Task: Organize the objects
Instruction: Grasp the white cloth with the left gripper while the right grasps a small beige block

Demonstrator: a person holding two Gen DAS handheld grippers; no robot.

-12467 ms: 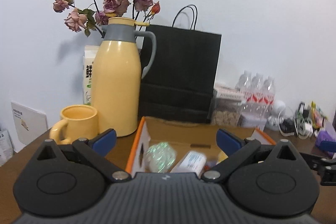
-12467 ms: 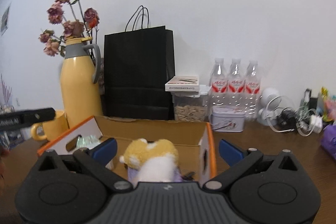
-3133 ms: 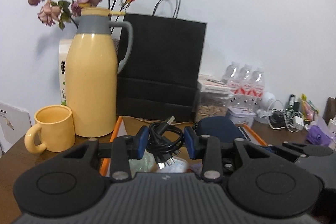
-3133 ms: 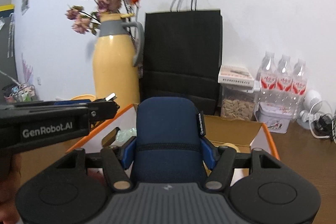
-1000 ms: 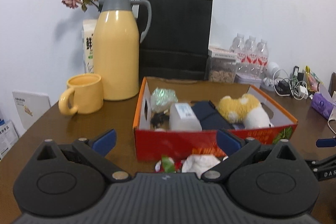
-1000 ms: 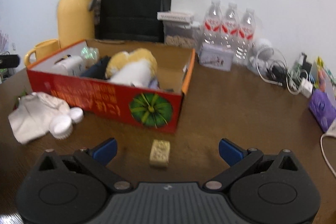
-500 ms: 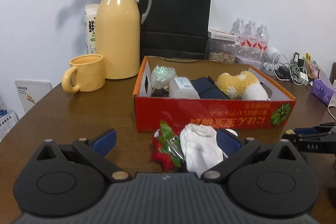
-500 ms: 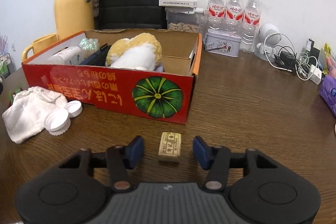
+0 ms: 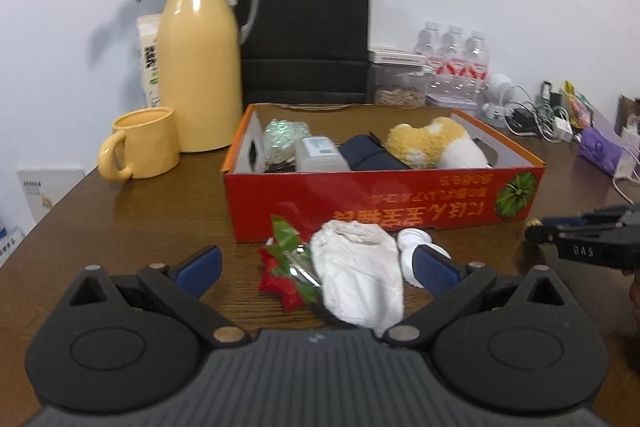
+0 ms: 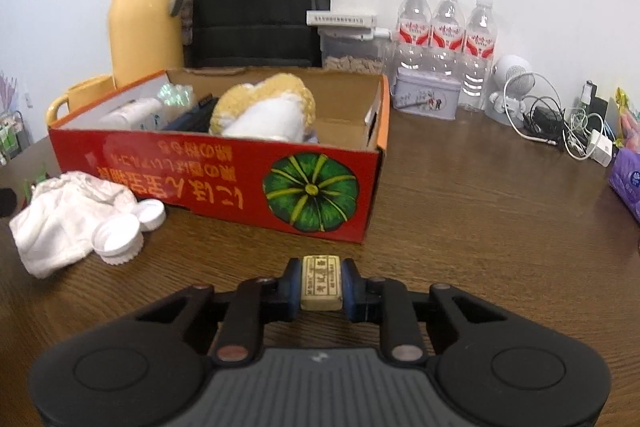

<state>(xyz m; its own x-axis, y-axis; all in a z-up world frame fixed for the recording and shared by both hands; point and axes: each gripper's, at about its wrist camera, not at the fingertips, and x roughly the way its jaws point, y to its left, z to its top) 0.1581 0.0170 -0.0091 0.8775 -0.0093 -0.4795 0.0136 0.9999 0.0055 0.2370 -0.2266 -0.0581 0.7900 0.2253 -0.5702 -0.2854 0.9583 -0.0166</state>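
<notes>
My right gripper [image 10: 321, 287] is low over the table in front of the box, its jaws closing. A small beige block [image 10: 321, 275] sits between the blue pads, and both pads touch its sides. The red cardboard box [image 10: 200, 179] holds a yellow-white plush [image 10: 268, 111], a dark case and a white bottle. In the left wrist view my left gripper [image 9: 316, 267] stands open above a crumpled white cloth [image 9: 356, 275] and a red artificial flower [image 9: 284, 279]. Two white caps [image 10: 120, 233] lie beside the cloth. The right gripper's side [image 9: 580, 239] shows at the right edge.
Behind the box stand a yellow jug [image 9: 198, 67], a yellow mug [image 9: 140, 147] and a black paper bag [image 9: 308, 27]. Three water bottles [image 10: 448, 39], a tin [image 10: 426, 99], tangled cables [image 10: 560, 123] and a purple pack [image 10: 628, 179] fill the back right.
The right jaws went from wide apart to closed against the beige block. The left gripper sank toward the cloth and flower, which now lie between its fingers.
</notes>
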